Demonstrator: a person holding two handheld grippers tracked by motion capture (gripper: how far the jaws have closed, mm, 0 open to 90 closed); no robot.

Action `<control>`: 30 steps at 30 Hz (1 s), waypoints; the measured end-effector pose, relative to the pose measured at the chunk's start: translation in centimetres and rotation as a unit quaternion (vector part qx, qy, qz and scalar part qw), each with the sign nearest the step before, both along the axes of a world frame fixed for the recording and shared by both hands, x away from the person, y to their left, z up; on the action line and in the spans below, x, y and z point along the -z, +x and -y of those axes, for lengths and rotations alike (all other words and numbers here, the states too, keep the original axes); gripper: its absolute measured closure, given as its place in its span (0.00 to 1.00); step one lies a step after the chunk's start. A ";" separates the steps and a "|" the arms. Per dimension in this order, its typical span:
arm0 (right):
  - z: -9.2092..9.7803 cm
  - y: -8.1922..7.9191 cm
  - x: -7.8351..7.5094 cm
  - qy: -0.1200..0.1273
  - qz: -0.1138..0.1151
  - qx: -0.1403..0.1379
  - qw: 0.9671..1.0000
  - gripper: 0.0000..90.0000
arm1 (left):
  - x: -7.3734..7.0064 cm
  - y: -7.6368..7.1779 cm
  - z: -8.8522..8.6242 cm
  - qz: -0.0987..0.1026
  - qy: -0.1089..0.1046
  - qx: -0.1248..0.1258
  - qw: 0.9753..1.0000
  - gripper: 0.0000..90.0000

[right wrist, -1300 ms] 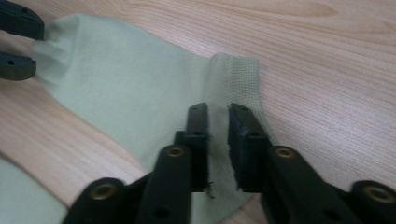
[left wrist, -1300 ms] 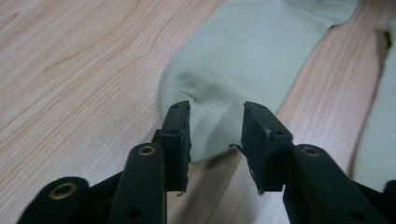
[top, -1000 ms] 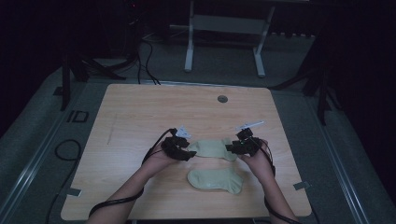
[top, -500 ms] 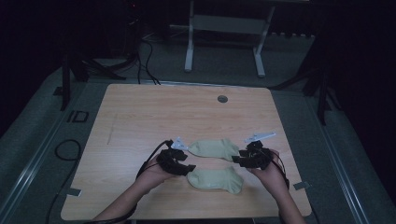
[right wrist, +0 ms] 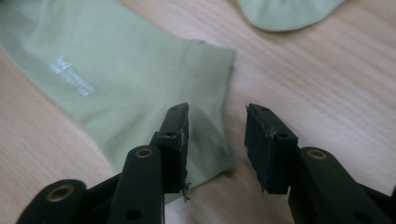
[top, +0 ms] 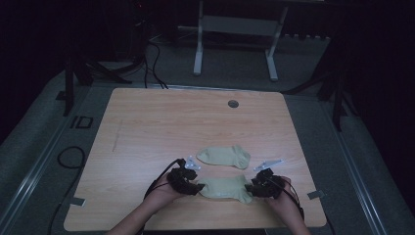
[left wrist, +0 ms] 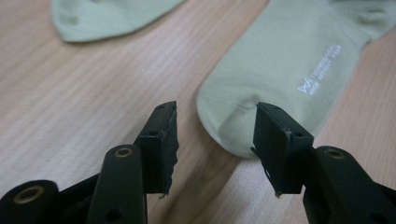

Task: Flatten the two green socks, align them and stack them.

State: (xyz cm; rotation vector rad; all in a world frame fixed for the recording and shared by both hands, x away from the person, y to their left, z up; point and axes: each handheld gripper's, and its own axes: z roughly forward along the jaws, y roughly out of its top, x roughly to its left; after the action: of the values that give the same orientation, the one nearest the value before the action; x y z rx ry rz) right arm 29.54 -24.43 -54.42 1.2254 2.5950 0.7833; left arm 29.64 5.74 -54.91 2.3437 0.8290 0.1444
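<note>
Two socks (top: 223,156) on table (top: 147,127), white logo (left wrist: 320,74) in gripper views

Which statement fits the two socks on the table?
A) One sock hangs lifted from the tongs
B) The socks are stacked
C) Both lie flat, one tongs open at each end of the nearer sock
C: the nearer sock lies flat between the left tongs and right tongs, both open; the farther sock lies apart.

1. The table (top: 147,122) lies in front of me, with two socks on its near half.
2. The near sock (top: 224,187) lies flat between my left gripper (top: 195,186) and my right gripper (top: 253,188).
3. The far sock (top: 224,156) lies just behind it, apart.
4. A small round insert (top: 233,104) sits near the table's far edge.
</note>
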 end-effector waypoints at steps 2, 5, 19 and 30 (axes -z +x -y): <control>-0.1 -0.3 0.0 -0.004 0.005 0.000 1.000 0.70 | 0.1 -0.2 0.2 0.007 0.010 0.014 1.000 0.59; -0.2 -0.6 0.0 -0.018 0.018 0.004 1.000 0.77 | 0.4 -0.2 0.5 0.008 0.018 0.023 1.000 0.65; -0.5 -1.2 -1.0 -0.015 0.021 -0.001 1.000 0.95 | -0.5 -0.7 0.7 0.022 -0.001 0.023 0.999 0.97; -0.1 -0.1 -5.4 0.022 0.055 0.003 0.998 0.95 | -4.4 0.8 -1.1 0.035 -0.033 0.006 0.999 0.98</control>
State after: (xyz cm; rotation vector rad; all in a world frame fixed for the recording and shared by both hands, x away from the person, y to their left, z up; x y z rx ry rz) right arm 29.43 -24.32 -49.03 1.1669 2.4978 0.8863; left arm 30.46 6.81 -50.50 2.2689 0.7733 0.1912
